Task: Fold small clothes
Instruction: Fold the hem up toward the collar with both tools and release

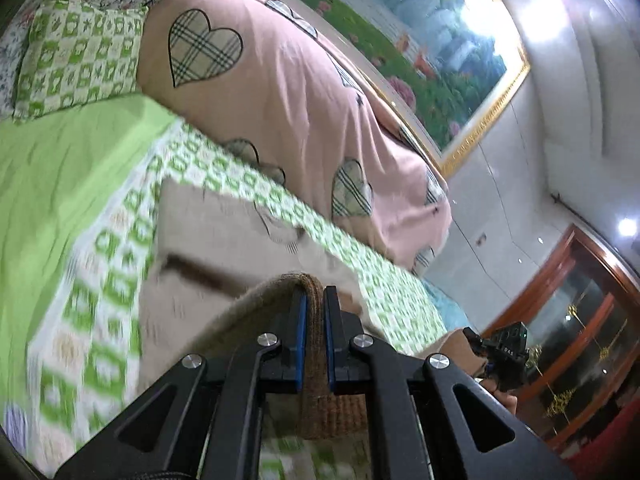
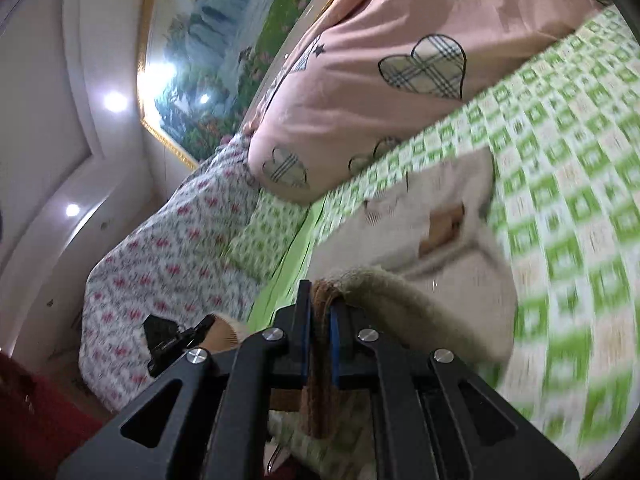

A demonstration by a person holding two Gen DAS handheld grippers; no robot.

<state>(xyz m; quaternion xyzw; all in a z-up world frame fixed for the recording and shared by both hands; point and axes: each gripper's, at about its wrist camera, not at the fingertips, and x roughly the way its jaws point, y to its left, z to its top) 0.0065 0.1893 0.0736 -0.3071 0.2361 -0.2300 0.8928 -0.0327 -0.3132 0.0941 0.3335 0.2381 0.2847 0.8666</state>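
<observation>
A small cream-beige knitted garment (image 1: 224, 216) with a brown ribbed hem lies on the green-checked bed cover (image 1: 96, 280). My left gripper (image 1: 315, 300) is shut on the brown hem (image 1: 316, 400) and lifts that edge above the bed. My right gripper (image 2: 320, 304) is shut on the other end of the same hem (image 2: 320, 400), with the garment body (image 2: 440, 208) stretching away over the bed cover (image 2: 580, 200). The right gripper also shows at the lower right of the left wrist view (image 1: 500, 352).
A pink duvet with plaid hearts (image 1: 280, 92) is piled along the far side of the bed. A green-checked pillow (image 1: 76, 56) and a floral quilt (image 2: 168, 240) lie beside it. A framed landscape painting (image 1: 420, 32) hangs on the wall; a wooden cabinet (image 1: 580, 312) stands beyond.
</observation>
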